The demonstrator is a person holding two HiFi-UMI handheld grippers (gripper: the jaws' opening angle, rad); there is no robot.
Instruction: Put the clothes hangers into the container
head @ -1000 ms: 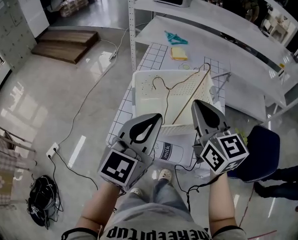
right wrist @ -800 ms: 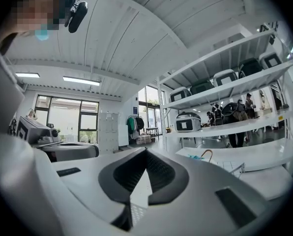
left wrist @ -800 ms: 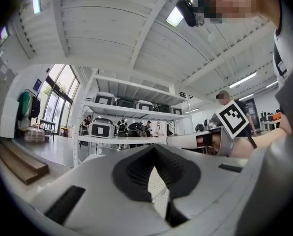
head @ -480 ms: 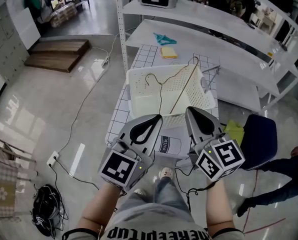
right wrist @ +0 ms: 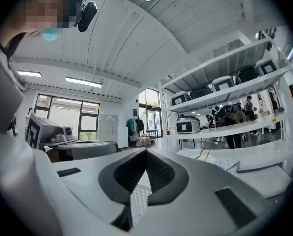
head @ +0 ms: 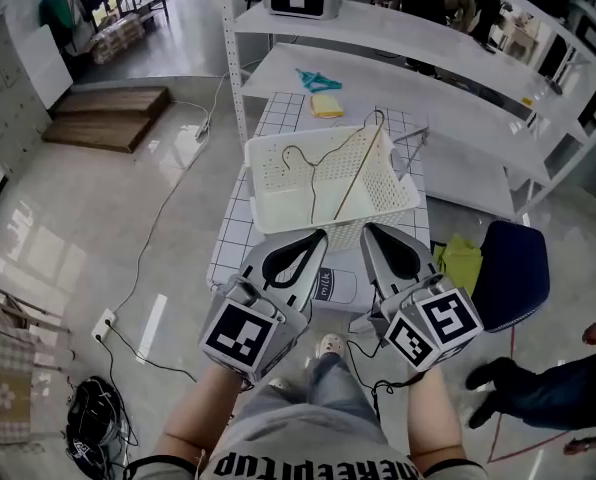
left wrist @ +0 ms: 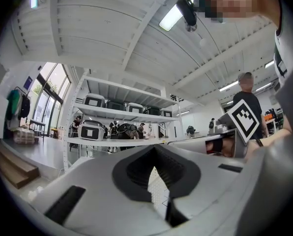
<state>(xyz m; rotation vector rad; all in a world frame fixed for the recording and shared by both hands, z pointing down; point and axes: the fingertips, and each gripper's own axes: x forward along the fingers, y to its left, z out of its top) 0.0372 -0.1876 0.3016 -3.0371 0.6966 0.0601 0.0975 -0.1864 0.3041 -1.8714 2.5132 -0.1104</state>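
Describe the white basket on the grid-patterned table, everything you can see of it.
The basket is white, rectangular and looks like plastic, with perforated walls and an open top. It stands upright on the grid-patterned table. Thin wire clothes hangers lie inside, leaning on its walls, and one hook rises above the far rim.

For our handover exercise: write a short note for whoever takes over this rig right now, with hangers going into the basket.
Left tool: shut, empty, held near the body.
Right tool: the same.
Hangers lie in the white basket on the gridded table.
Done: those hangers are in.
Left: perhaps the teal item on the shelf behind; I cannot tell whether it is a hanger.
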